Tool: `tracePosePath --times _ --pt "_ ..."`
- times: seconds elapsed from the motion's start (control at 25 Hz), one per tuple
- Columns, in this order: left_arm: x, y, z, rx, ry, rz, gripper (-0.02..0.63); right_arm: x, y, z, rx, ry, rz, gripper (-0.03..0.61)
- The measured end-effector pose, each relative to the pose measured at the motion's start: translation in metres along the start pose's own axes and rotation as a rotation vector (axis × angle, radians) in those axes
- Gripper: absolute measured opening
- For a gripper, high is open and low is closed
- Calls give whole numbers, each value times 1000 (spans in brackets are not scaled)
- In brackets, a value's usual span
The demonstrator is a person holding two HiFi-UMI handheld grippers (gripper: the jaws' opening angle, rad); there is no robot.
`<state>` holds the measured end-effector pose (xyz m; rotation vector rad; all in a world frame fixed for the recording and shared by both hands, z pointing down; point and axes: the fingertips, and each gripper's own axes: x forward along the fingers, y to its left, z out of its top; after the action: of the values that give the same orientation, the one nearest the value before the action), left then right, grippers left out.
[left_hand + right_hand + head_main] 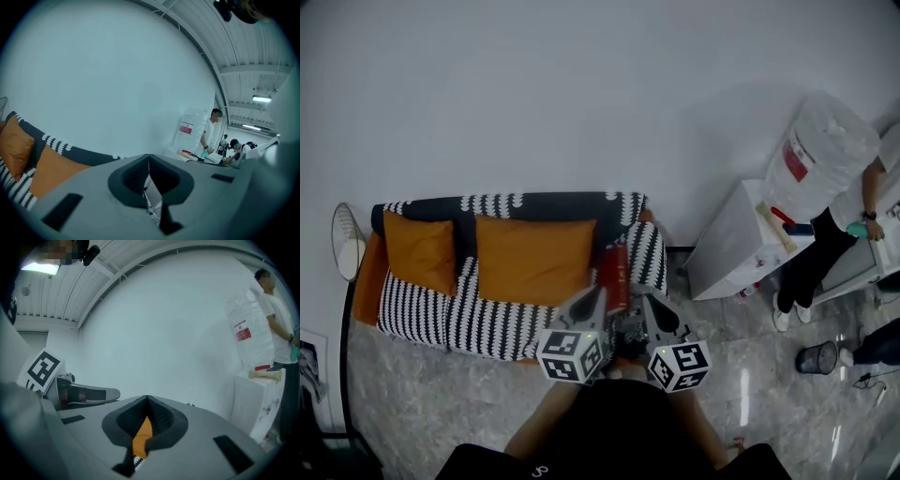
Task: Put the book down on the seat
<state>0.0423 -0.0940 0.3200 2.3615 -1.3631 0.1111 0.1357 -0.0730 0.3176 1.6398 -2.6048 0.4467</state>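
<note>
Head view: found red book standing on end at right end of sofa seat, just beside the black-and-white patterned armrest; cannot tell whether touching it. Noted left gripper and right gripper side by side at the seat's front edge, tips flanking the book's lower end. Cannot tell from here whether either touches the book.

Left gripper view: read jaws as closed tip to tip, nothing clamped; only a pale, black-and-white pattern seen through the gap below. Right gripper view: read jaws as closed likewise and empty, with orange fabric seen through the gap.

Logged small orange cushion at the backrest's left end and large orange cushion at its middle. Logged a person standing at a white cabinet well right of the sofa, and a dark waste bin on the marble floor.
</note>
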Motion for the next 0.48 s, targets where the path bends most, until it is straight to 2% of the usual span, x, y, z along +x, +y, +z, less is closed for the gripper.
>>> tracePosePath --times 0.48 --pt "2 -2 -3 5 0 18 12 1 -6 -2 7 1 13 9"
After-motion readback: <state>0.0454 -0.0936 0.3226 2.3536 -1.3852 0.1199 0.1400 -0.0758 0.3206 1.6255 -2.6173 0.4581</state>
